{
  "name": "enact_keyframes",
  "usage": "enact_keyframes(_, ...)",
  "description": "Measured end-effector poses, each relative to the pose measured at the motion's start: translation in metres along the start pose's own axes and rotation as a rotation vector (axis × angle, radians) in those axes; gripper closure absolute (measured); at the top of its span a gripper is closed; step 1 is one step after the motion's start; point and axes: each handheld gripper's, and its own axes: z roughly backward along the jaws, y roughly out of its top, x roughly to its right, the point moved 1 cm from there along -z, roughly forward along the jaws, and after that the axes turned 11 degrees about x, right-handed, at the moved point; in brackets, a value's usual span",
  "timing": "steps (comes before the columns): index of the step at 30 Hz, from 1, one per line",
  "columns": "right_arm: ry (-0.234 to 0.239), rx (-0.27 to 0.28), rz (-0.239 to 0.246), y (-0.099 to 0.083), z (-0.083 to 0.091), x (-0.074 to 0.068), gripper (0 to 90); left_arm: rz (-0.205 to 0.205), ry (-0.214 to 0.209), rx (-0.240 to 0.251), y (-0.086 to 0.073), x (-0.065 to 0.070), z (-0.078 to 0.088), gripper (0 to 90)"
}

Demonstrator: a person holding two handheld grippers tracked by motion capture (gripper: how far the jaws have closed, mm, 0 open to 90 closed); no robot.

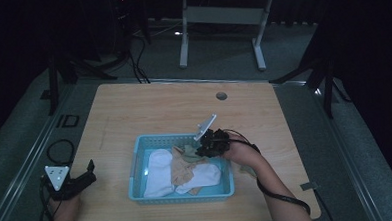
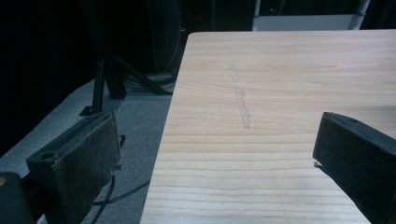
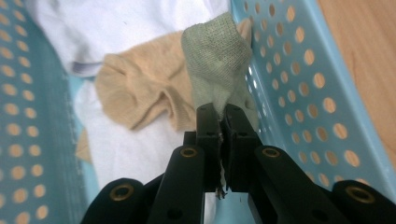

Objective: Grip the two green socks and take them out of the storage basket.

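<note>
The right gripper had its fingers clamped on the green sock at the basket's 1 o'clock corner (presumably to lift it out). The left gripper waited at the desk's 8 o'clock edge, fingers apart.

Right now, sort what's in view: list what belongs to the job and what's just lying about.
In the job:
- right tongs, shut on the green sock
- blue basket

Lying about:
- tan sock
- white socks
- left tongs, open over the table
</note>
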Motion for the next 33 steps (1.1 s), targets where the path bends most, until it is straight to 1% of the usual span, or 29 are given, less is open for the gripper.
enact_keyframes(1,-0.001,0.012,0.003,0.001,0.003,-0.001,86.5,0.000,0.000,0.000,0.000,0.000,0.000,0.4)
enact_keyframes(2,0.011,0.027,-0.001,0.003,0.009,-0.002,86.5,0.000,0.000,0.000,0.000,0.000,0.000,0.4)
enact_keyframes(3,0.011,0.027,-0.001,0.003,0.009,-0.002,86.5,0.000,0.000,0.000,0.000,0.000,0.000,0.4)
enact_keyframes(4,0.014,0.036,-0.001,0.004,0.015,-0.003,86.6,-0.001,0.000,0.000,0.000,0.000,0.000,0.4)
enact_keyframes(5,0.014,0.036,-0.001,0.004,0.015,-0.003,86.6,-0.001,0.000,0.000,0.000,0.000,0.000,0.4)
enact_keyframes(6,0.014,0.048,0.001,0.005,0.020,-0.005,86.5,-0.001,0.001,0.000,0.000,0.000,0.000,0.4)
enact_keyframes(7,0.014,0.048,0.001,0.005,0.020,-0.005,86.5,-0.001,0.001,0.000,0.000,0.000,0.000,0.4)
enact_keyframes(8,0.020,0.056,0.003,0.006,0.025,-0.006,86.5,-0.001,0.002,-0.001,0.000,0.000,0.000,0.3)
enact_keyframes(12,0.030,0.061,0.002,0.007,0.030,-0.007,86.5,-0.002,0.002,-0.002,0.000,0.000,0.000,0.4)
enact_keyframes(13,0.033,0.079,0.003,0.009,0.039,-0.009,86.5,-0.002,0.003,-0.001,0.000,0.000,0.000,0.4)
enact_keyframes(15,0.031,0.090,0.003,0.010,0.044,-0.009,86.5,-0.002,0.003,-0.001,0.000,0.000,0.000,0.4)
enact_keyframes(16,0.031,0.090,0.003,0.010,0.044,-0.009,86.5,-0.002,0.003,-0.001,0.000,0.000,0.000,0.4)
enact_keyframes(17,0.025,0.100,0.005,0.011,0.050,-0.009,86.5,-0.002,0.002,-0.001,0.000,0.000,0.000,0.4)
enact_keyframes(18,0.025,0.100,0.005,0.011,0.050,-0.009,86.5,-0.002,0.002,-0.001,0.000,0.000,0.000,0.4)
enact_keyframes(19,0.023,0.109,0.008,0.012,0.055,-0.009,86.5,-0.001,0.002,-0.001,0.000,0.000,0.000,0.4)
enact_keyframes(20,0.023,0.109,0.008,0.012,0.055,-0.009,86.5,-0.001,0.002,-0.001,0.000,0.000,0.000,0.4)
enact_keyframes(21,0.021,0.123,0.003,0.013,0.062,-0.009,86.5,-0.001,0.002,-0.002,0.000,0.000,0.000,0.4)
enact_keyframes(22,0.021,0.123,0.003,0.013,0.062,-0.009,86.5,-0.001,0.002,-0.002,0.000,0.000,0.000,0.4)
enact_keyframes(23,0.019,0.141,0.000,0.013,0.070,-0.008,86.5,0.000,0.003,0.000,0.000,0.000,-0.001,0.4)
enact_keyframes(24,0.019,0.141,0.000,0.013,0.070,-0.008,86.5,0.000,0.003,0.000,0.000,0.000,-0.001,0.4)
enact_keyframes(25,0.006,0.146,0.004,0.013,0.076,-0.007,86.5,0.000,0.003,0.001,0.000,0.000,0.000,0.4)
enact_keyframes(26,0.006,0.146,0.004,0.013,0.076,-0.007,86.5,0.000,0.003,0.001,0.000,0.000,0.000,0.4)
enact_keyframes(27,-0.003,0.155,-0.001,0.013,0.083,-0.006,86.5,-0.002,0.003,-0.001,0.000,0.000,0.000,0.4)
enact_keyframes(30,-0.009,0.162,-0.001,0.012,0.086,-0.005,86.5,-0.002,0.003,-0.001,0.000,0.000,0.000,0.4)
enact_keyframes(31,-0.017,0.176,-0.013,0.010,0.094,-0.003,86.5,-0.002,0.003,-0.002,0.000,0.000,0.000,0.4)
enact_keyframes(33,-0.033,0.181,-0.016,0.008,0.101,-0.001,86.5,-0.002,0.003,-0.002,0.000,0.000,0.000,0.4)
